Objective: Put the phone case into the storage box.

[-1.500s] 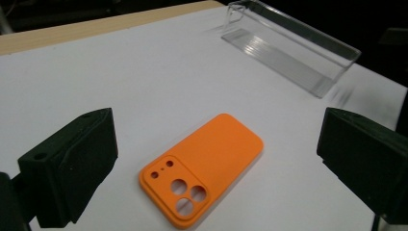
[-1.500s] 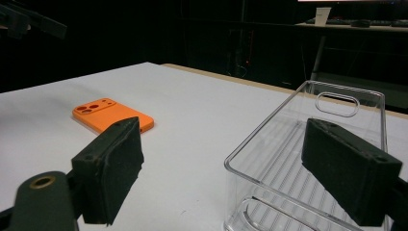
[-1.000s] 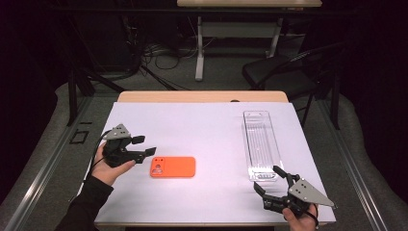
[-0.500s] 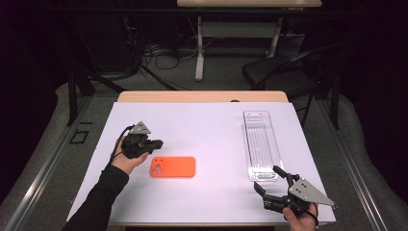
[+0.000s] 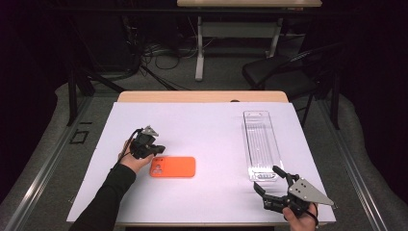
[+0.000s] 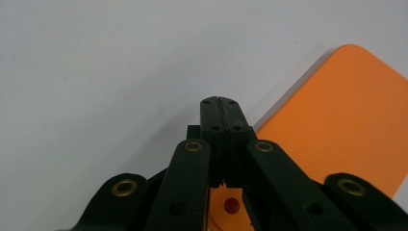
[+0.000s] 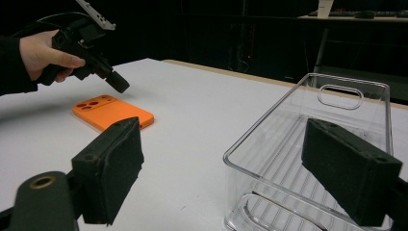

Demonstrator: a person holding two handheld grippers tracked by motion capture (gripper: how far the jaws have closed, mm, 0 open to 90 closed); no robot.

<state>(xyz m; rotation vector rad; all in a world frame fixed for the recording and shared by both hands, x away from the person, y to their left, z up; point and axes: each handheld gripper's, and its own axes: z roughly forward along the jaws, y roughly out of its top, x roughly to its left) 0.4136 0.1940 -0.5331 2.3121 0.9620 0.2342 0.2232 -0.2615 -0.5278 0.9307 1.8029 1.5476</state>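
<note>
An orange phone case (image 5: 173, 167) lies flat on the white table, camera holes toward the left. My left gripper (image 5: 159, 150) hovers just above its left end, tilted down. Its jaws have just been closing and now stand shut with nothing between them; the tips (image 6: 222, 103) meet over the white surface beside the case (image 6: 337, 125). My right gripper (image 5: 266, 178) rests at the table's front right, open and empty. Its pads (image 7: 115, 168) frame the near end of a clear plastic tray (image 7: 308, 120). Farther off are the case (image 7: 113, 111) and the left gripper (image 7: 118, 83).
The clear tray (image 5: 262, 144) lies lengthwise on the right half of the white table cover (image 5: 207, 130), and nothing is in it. Beyond the table's far wooden edge stand a dark chair (image 5: 284, 77) and another table's legs.
The left hand moved right and down toward the case's left end, and its jaws went from open to shut. The right hand stayed where it was.
</note>
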